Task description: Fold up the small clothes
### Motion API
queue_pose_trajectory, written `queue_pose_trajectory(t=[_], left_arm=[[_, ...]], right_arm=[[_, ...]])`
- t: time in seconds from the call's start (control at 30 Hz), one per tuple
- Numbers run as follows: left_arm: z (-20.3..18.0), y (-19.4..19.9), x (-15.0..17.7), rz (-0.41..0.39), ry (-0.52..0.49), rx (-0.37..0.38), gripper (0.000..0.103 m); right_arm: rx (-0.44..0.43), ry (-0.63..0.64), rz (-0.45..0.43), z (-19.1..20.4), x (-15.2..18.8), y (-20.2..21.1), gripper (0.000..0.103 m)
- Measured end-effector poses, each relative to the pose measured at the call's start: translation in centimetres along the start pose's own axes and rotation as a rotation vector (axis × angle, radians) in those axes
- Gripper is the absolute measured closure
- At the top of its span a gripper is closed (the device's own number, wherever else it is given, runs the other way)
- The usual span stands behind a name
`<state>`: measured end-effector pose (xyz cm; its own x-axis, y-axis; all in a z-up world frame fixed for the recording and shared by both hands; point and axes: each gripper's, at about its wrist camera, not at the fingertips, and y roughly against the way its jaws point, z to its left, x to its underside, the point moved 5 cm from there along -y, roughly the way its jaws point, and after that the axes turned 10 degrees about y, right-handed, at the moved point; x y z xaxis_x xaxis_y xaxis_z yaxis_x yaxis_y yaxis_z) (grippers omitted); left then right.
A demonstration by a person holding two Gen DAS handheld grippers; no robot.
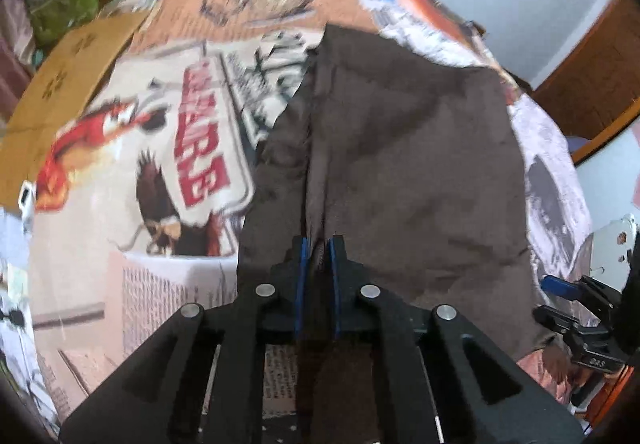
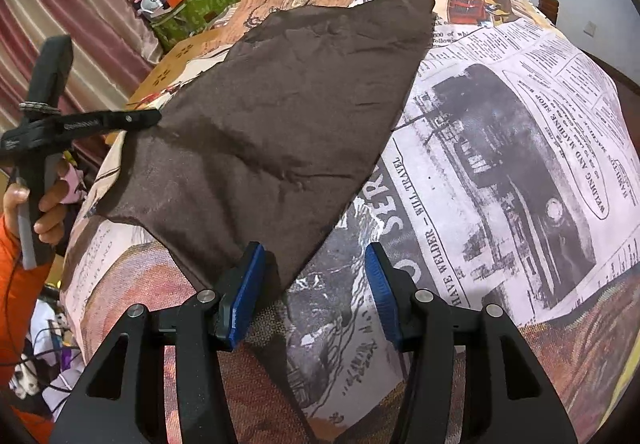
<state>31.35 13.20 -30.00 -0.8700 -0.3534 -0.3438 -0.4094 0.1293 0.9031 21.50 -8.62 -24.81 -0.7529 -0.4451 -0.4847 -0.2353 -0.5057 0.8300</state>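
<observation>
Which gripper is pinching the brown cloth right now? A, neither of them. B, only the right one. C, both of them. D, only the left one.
D: the left gripper has its blue pads closed on a fold of the brown cloth, while the right gripper stands wide open with the cloth's corner lying loose between its jaws.

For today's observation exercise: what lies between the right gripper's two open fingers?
In the right wrist view, the right gripper stands open. Between its fingers lie the brown cloth's near corner and the printed table cover. Nothing else.

Cloth point(image 2: 272, 132) on bedspread point(image 2: 500, 148); box point(image 2: 168, 72) behind, left
</observation>
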Motion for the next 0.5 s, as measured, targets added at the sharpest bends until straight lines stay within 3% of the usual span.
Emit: queue_pose_trajectory(t=[0.1, 0.23, 0.37, 0.5], left_arm=[[0.8, -0.5, 0.4, 0.036, 0.027, 0.004, 0.084], [1.7, 1.2, 0.1, -0.01, 0.029, 0.007, 0.052], [3.2, 3.0, -0.9, -0.064, 0.033, -0.001, 0.044], [3.9, 2.3, -0.8, -0.01, 0.057, 0.051, 0.043]], right_arm=[[0.008, 0.006, 0.007, -0.1, 0.3, 0.1, 0.053], [0.014, -0.005, 0.005, -0.4, 0.3, 0.5, 0.053], [0.017, -0.016, -0.013, -0.7, 0.2, 1.1, 0.053], [0.006, -0.021, -0.023, -0.5, 0.1, 1.2, 0.053]])
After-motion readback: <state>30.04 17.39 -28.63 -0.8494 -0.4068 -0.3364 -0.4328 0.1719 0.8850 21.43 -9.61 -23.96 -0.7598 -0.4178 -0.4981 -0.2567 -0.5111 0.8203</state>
